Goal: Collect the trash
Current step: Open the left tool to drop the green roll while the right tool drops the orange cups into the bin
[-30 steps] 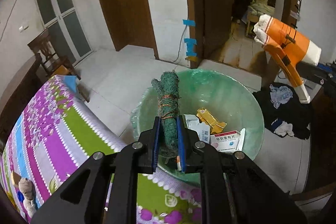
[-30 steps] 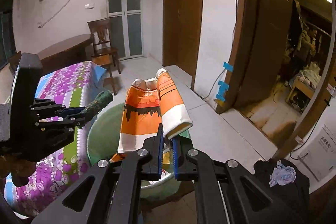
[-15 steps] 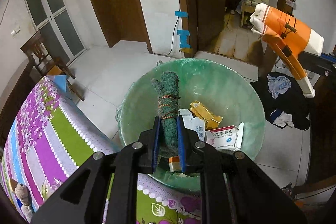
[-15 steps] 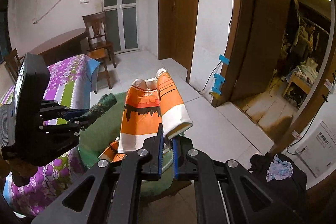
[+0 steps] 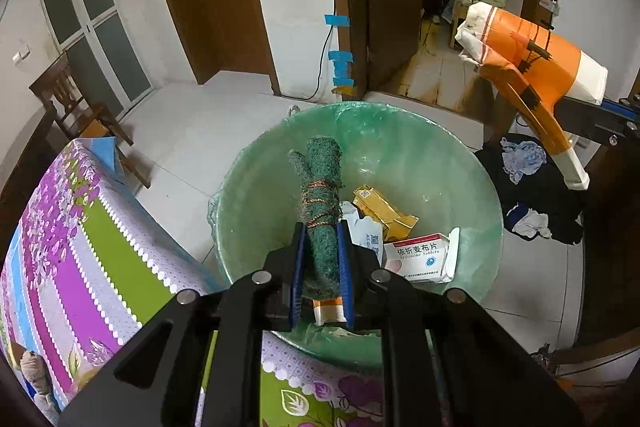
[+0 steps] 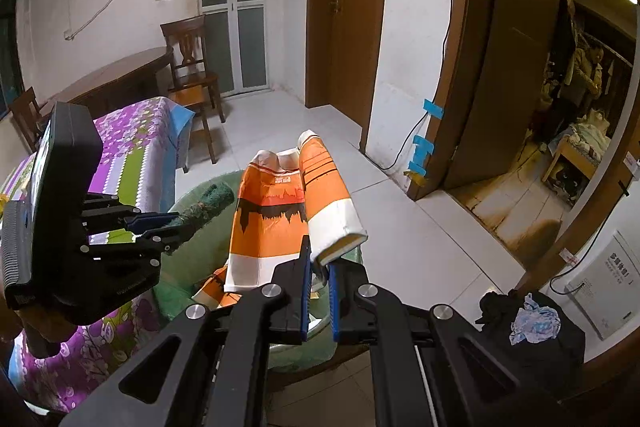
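My left tool (image 5: 320, 247) grips a green roll (image 5: 320, 187) bound with orange string, held over the open green bin (image 5: 400, 131). My right tool (image 6: 318, 267) is closed on an orange and white bag (image 6: 276, 223), which hangs above the bin's right edge. Inside the bin (image 6: 188, 267) lie a white pill box (image 5: 418, 255), a yellow pack (image 5: 384, 213) and other scraps. The bin stands on the tiled floor, touching the flowered table cloth (image 5: 80, 227). Dark clothes (image 5: 532, 199) lie on the floor to the right.
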Demonstrator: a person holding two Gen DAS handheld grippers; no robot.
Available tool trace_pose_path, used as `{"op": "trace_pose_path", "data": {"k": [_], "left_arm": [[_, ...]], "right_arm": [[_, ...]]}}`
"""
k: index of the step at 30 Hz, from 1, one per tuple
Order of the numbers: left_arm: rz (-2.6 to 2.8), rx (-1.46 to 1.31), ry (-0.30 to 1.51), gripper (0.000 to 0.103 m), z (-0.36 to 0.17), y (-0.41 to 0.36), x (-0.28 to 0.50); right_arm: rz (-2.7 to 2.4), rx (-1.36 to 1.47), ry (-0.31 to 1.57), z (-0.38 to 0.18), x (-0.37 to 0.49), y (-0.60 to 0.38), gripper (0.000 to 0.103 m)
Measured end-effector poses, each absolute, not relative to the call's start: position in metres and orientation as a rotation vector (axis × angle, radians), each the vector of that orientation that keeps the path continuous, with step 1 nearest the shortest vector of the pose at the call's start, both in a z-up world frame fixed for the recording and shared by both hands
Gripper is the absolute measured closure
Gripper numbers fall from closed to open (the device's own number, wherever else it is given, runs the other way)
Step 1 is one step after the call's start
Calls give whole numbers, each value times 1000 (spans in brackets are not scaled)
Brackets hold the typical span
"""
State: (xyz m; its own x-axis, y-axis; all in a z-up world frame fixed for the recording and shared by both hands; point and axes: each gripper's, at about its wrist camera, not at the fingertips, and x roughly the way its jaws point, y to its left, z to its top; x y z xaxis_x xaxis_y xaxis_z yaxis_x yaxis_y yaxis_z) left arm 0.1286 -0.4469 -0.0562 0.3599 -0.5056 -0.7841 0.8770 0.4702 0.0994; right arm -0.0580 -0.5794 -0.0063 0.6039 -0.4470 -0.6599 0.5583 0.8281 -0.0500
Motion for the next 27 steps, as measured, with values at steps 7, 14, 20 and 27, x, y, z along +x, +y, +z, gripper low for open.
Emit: {"op": "trace_pose_path", "data": {"k": [7,14,20,27], "left_arm": [[-954,571,763,89,-58,-448,129],[-953,567,773,89,-60,-448,131],[-956,571,779,89,-63,-449,133],[-948,567,785,86,-64,-450,139]], "right_arm": [[-579,165,720,-8,-50,-578,95],[-576,165,723,-10,-42,-579,95],[-573,165,722,-13,-38,-582,95],[-563,166,731,-18,-27,-584,95]]}}
